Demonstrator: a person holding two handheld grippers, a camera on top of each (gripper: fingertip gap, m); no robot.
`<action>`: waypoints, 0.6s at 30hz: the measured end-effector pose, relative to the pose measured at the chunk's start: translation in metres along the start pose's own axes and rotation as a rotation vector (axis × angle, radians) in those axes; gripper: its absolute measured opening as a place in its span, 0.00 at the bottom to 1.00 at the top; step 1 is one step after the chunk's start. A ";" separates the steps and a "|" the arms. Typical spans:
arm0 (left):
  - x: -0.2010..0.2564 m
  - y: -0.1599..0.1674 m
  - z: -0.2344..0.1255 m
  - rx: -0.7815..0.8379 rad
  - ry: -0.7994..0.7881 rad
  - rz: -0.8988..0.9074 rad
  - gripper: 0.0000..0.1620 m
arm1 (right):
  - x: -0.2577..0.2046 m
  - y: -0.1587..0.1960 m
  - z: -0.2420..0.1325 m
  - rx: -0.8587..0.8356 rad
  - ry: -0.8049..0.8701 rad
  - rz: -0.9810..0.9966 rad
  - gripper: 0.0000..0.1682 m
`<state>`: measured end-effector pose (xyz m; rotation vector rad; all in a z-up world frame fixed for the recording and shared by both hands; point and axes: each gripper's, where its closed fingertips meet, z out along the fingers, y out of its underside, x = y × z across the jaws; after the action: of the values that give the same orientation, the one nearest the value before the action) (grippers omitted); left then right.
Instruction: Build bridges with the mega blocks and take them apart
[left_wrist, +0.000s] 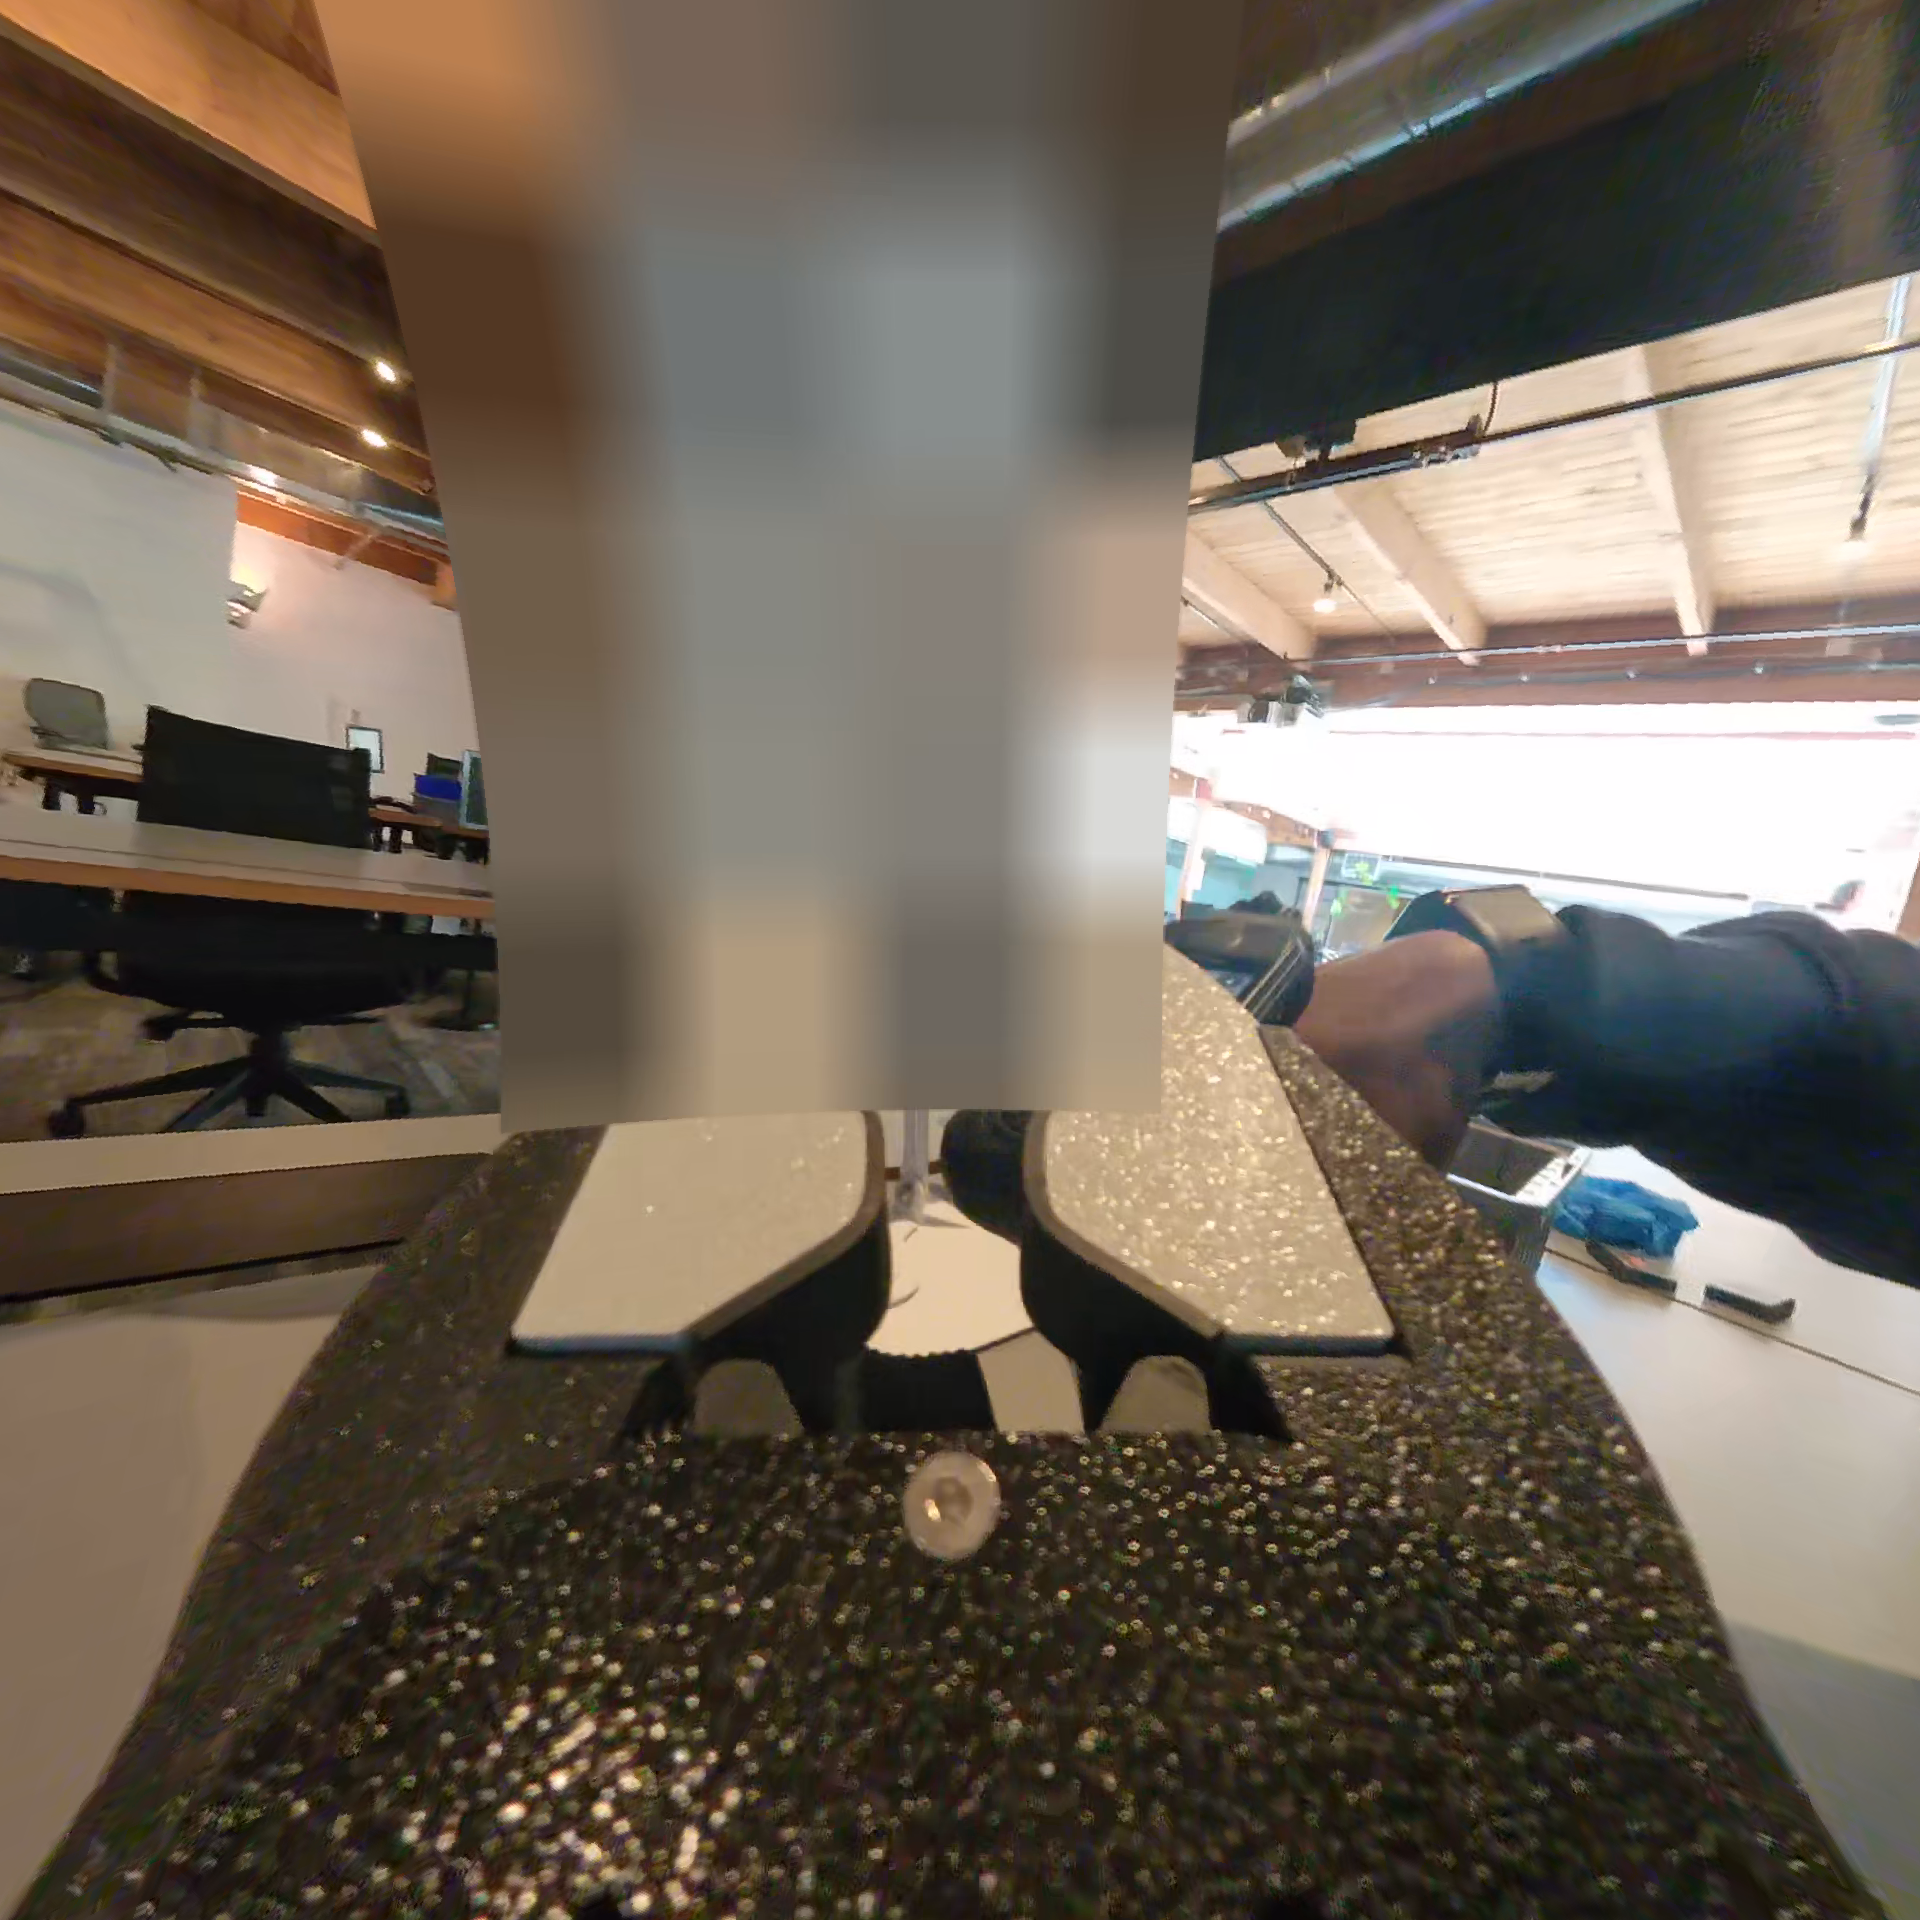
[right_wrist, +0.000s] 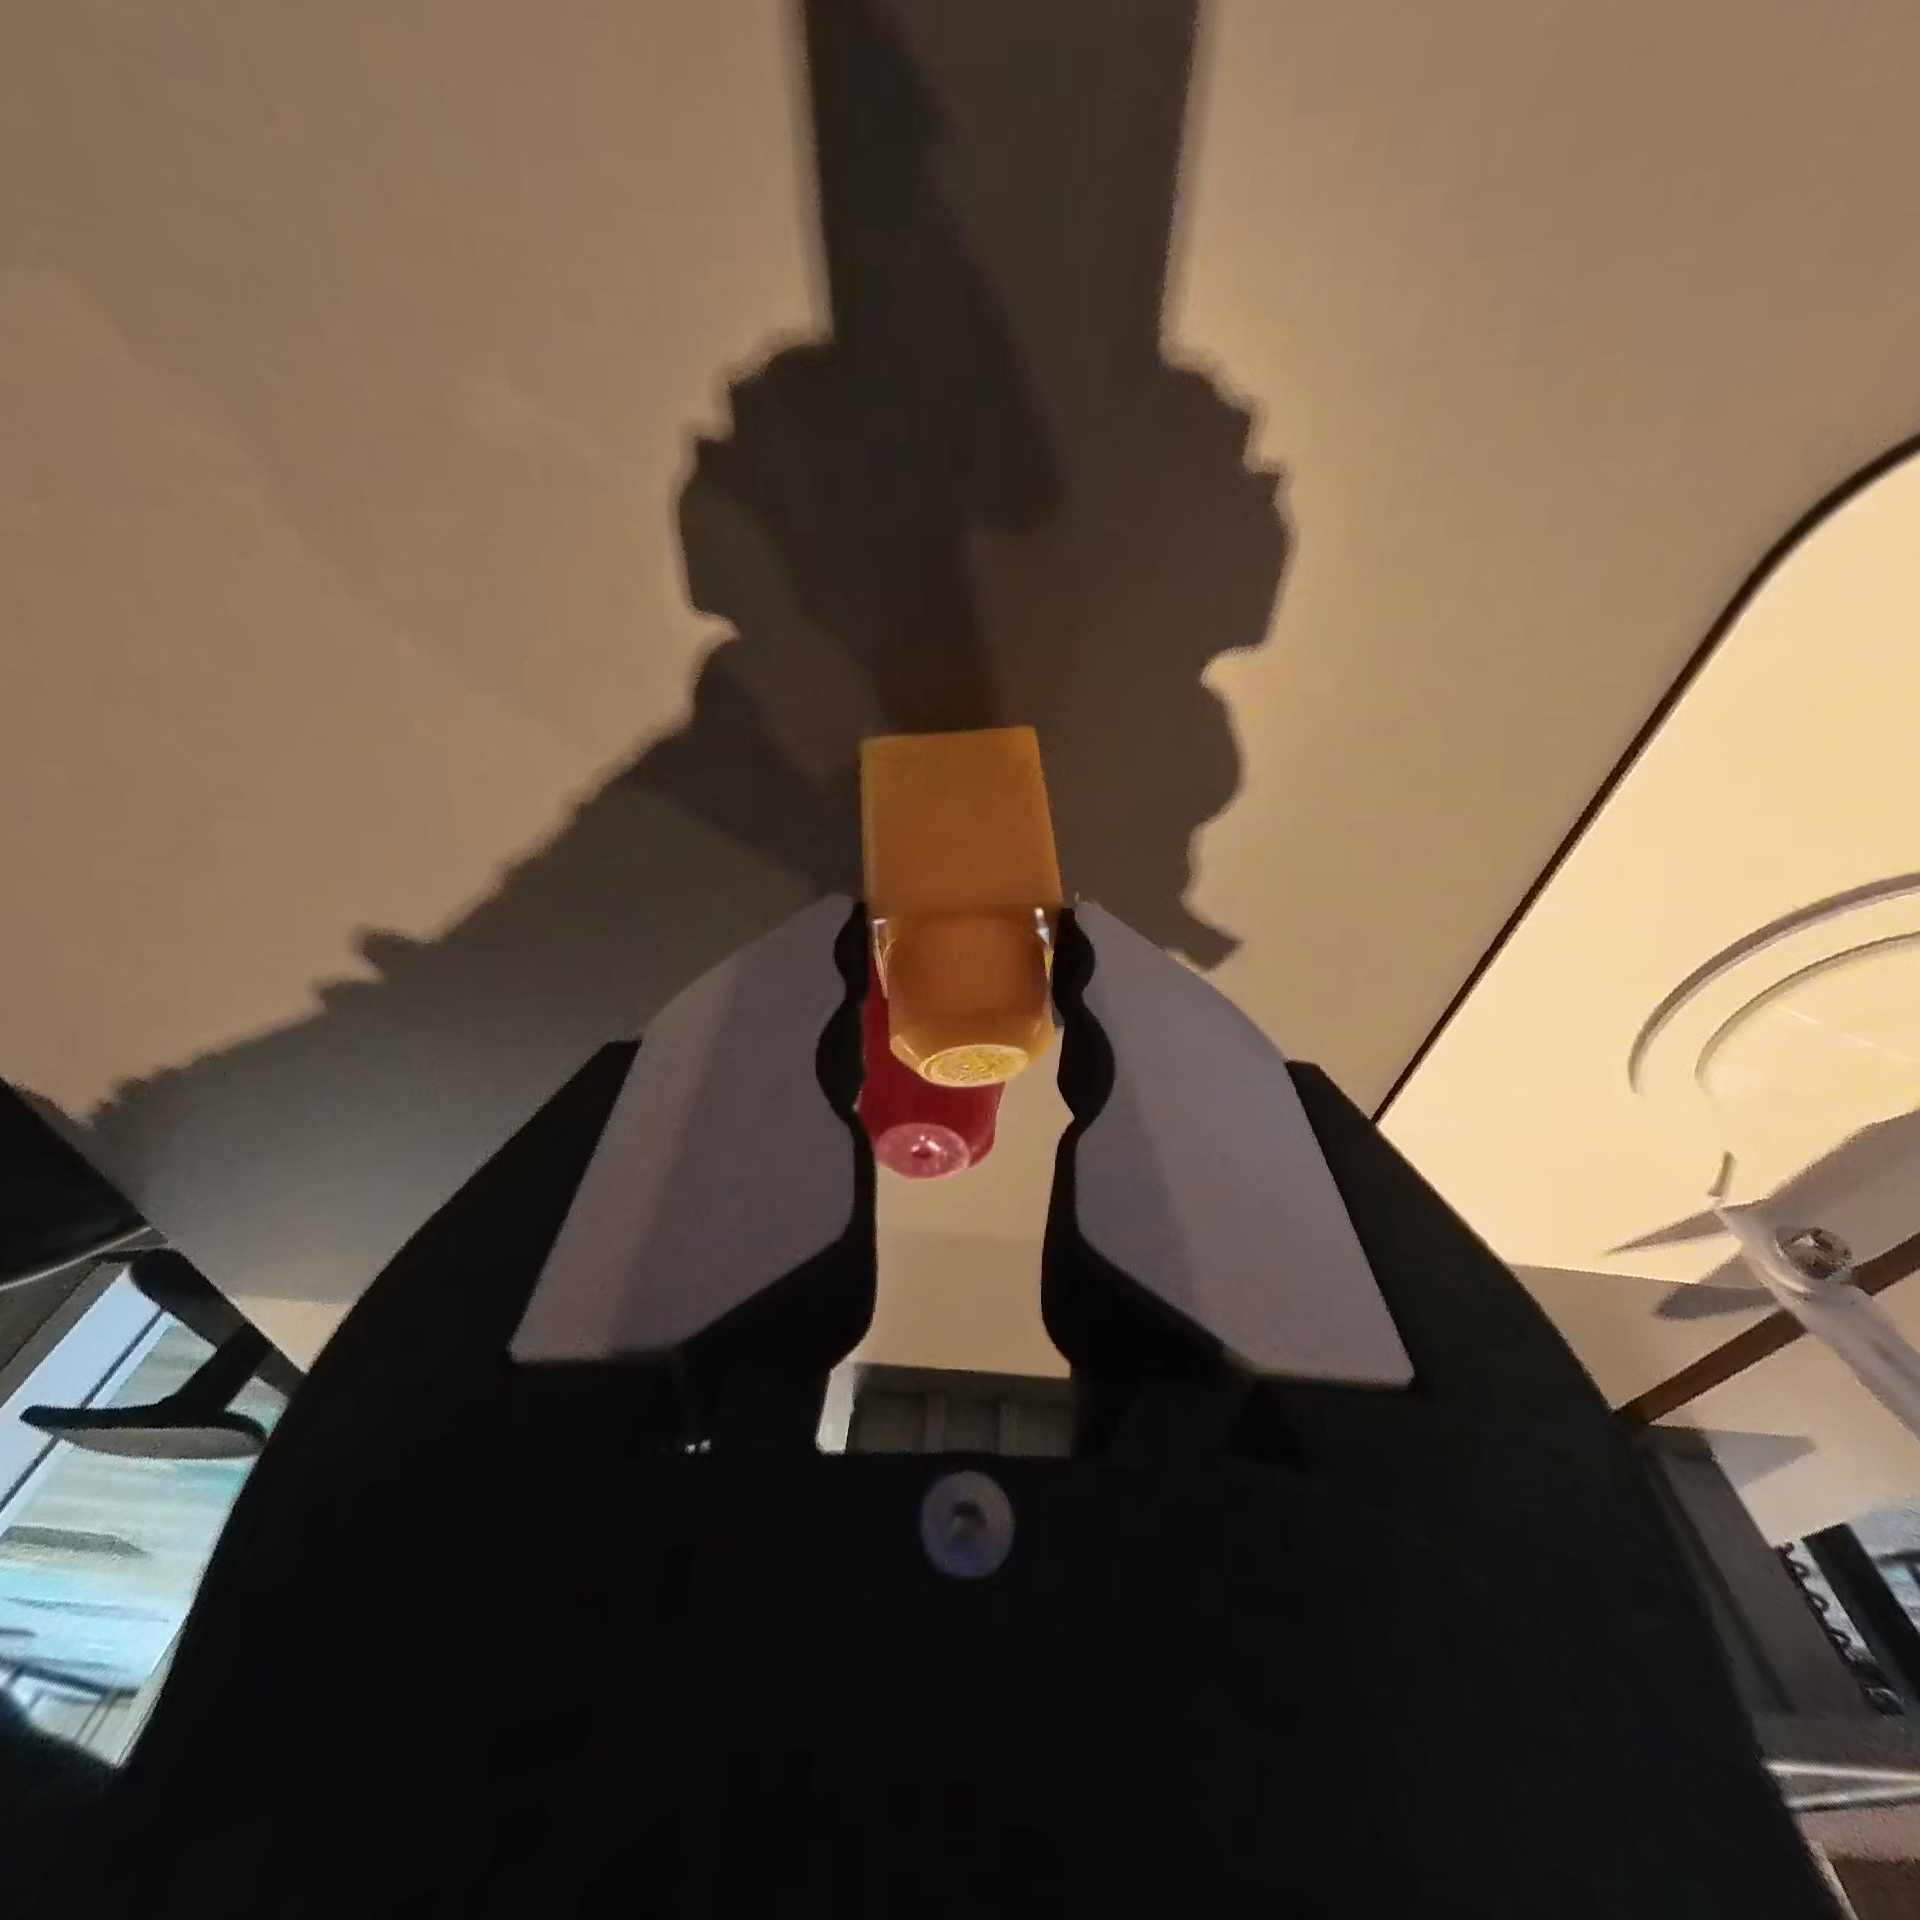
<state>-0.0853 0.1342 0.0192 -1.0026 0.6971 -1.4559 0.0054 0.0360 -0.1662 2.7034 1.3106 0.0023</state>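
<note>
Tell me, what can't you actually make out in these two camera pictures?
- Left wrist view: the left gripper fingertips and whatever lies beyond them, covered by a blurred patch.
- Right wrist view: most of the red block, hidden behind the orange block and a finger.
- Right wrist view: the clear round stand, cut off by the right edge.

Blown-out window glare, hard shadows, fisheye edges

we see: wood-beam ceiling (left_wrist: 1558, 540) 1 o'clock | office chair (left_wrist: 249, 997) 9 o'clock | bright windows (left_wrist: 1558, 790) 3 o'clock
</note>
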 end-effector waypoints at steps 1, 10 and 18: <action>-0.001 -0.001 -0.001 0.007 0.000 -0.010 0.15 | 0.000 -0.002 0.000 -0.004 0.002 0.000 0.20; -0.005 -0.001 -0.003 0.020 -0.009 -0.034 0.15 | -0.002 -0.010 0.002 -0.005 0.018 -0.007 0.22; -0.004 -0.001 -0.003 0.026 -0.008 -0.032 0.15 | 0.005 -0.014 -0.008 0.220 0.053 0.067 0.37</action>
<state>-0.0888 0.1382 0.0179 -1.0027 0.6570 -1.4839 -0.0034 0.0496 -0.1604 2.9489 1.3045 -0.0668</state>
